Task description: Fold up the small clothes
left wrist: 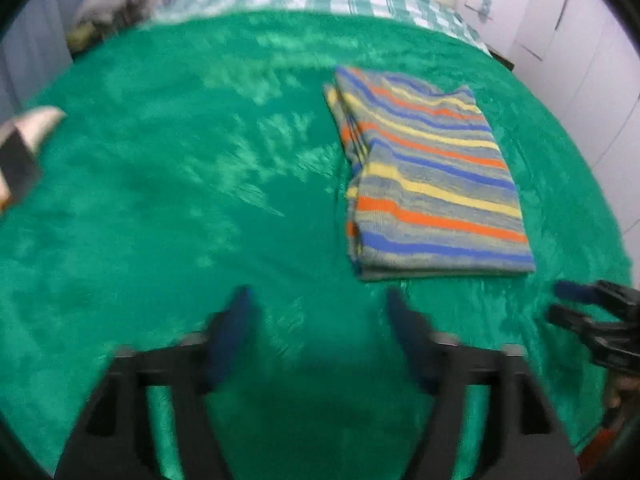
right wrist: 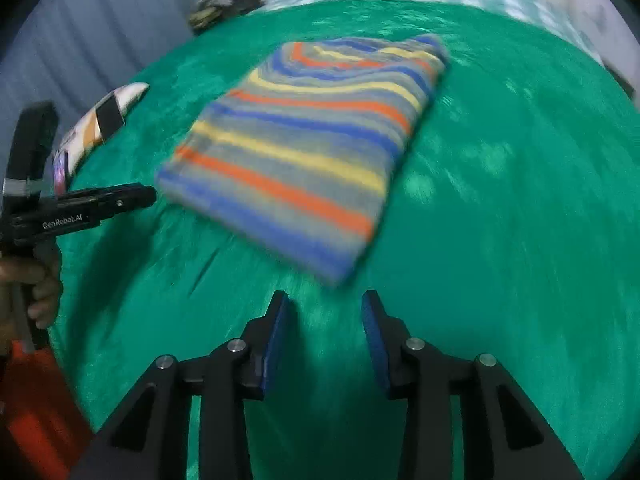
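Here, at the far left edge of the left wrist view, a white-and-black patterned item lies on the green plush blanket; what it is I cannot tell. Low in the middle of that frame the left gripper hangs with its jaws wide apart and nothing between them. Right of centre lies the striped knit garment, folded into a neat rectangle with stacked layers showing along its left edge. At the lower right edge the right gripper pokes in; in its own view its jaws stand moderately open and empty, just short of the garment's near corner.

Judging by the tidy rectangle, this piece looks finished, and both tools are clear of it. The next move probably calls for setting it aside or fetching another garment, perhaps from the grey heap at upper left.
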A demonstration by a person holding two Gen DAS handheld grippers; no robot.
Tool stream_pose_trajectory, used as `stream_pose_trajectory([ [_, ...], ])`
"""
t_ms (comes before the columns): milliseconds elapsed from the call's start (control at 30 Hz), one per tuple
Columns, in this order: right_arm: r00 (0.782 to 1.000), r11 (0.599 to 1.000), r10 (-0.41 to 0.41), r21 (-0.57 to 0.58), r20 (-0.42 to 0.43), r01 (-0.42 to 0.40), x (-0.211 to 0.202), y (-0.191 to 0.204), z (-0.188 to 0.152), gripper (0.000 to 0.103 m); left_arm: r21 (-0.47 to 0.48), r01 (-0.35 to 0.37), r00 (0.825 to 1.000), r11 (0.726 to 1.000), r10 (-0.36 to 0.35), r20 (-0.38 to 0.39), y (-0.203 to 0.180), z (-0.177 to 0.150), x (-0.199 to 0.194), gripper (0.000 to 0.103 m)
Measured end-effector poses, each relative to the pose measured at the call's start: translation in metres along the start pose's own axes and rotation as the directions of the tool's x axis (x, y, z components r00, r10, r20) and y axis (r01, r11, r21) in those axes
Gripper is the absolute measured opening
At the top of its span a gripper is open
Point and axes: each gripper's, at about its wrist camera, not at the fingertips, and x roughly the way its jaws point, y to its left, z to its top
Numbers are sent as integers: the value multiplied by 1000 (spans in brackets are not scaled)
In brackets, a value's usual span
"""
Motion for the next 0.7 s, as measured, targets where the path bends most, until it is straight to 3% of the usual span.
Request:
stream_pose_trajectory([
  [33, 1000, 1000, -17, 15, 23, 17, -10, 1, -7, 74, 5, -15, 1000, 1000, 15, 18, -1, -2, -8, 90],
  [100, 997, 999, -43, 27, 69, 41, -30, 8, -19, 86, 18, -37, 999, 999, 36, 37, -5, -7, -23, 90],
  [333, 995, 996, -30, 91, 92, 21, -59, 27, -44, 86, 38, -72, 995, 997, 69, 72, -15, -6, -47, 90],
  [567, 994, 996, -27, 84, 102, 18, -67, 42, -53, 86, 75, -104, 991, 992, 98, 87, -23, -10, -57, 91],
  [700, 996, 996, -44, 84, 77, 37, -59, 42, -57, 86, 35, -1, 999, 999, -1, 36, -12, -15, -38, 96],
])
